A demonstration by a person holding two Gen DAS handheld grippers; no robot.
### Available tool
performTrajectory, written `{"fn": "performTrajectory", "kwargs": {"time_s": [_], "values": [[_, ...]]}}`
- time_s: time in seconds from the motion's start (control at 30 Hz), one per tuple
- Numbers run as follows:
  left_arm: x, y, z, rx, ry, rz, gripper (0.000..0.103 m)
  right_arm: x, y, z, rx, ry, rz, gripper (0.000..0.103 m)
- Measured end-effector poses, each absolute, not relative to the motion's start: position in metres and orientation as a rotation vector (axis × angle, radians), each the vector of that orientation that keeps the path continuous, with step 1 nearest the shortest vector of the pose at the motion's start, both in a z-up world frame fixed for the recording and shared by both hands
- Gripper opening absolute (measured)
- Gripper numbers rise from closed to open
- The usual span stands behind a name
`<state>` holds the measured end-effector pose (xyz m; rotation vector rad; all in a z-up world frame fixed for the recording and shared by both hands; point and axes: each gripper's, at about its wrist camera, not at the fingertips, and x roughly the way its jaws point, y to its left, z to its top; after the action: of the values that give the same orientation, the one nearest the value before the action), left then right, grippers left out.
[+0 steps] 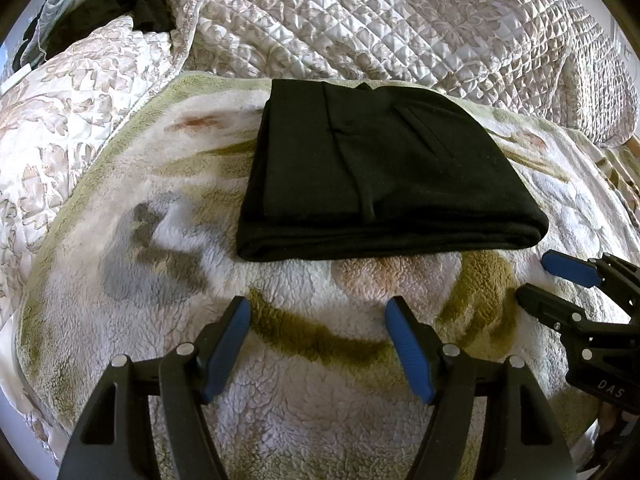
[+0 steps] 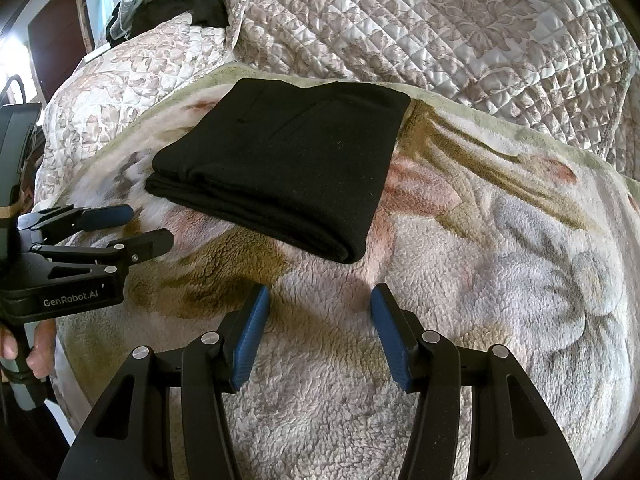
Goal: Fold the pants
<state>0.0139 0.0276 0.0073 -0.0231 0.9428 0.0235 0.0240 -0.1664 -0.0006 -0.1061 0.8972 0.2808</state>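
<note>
Both the left gripper (image 1: 318, 308) and right gripper (image 2: 320, 296) are held open and empty above a fleece blanket (image 1: 304, 360); folded black pants (image 1: 372, 176) lie just ahead. "GenRobot.AI" is printed on the left gripper's body.

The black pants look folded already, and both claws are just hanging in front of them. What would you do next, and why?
Probably nothing more than drawing both back. The black pants lie as a neat folded stack on the fleece blanket, edges roughly even. The left gripper and right gripper are open, empty and short of the cloth.
</note>
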Motion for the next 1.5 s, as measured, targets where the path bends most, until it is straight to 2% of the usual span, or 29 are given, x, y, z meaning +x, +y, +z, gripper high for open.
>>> {"fn": "performTrajectory", "kwargs": {"time_s": [1.5], "values": [[0.0127, 0.0268, 0.0064, -0.022, 0.953, 0.030, 0.075, 0.0234, -0.1652, -0.0005, -0.105, 0.896, 0.279, 0.054]]}}
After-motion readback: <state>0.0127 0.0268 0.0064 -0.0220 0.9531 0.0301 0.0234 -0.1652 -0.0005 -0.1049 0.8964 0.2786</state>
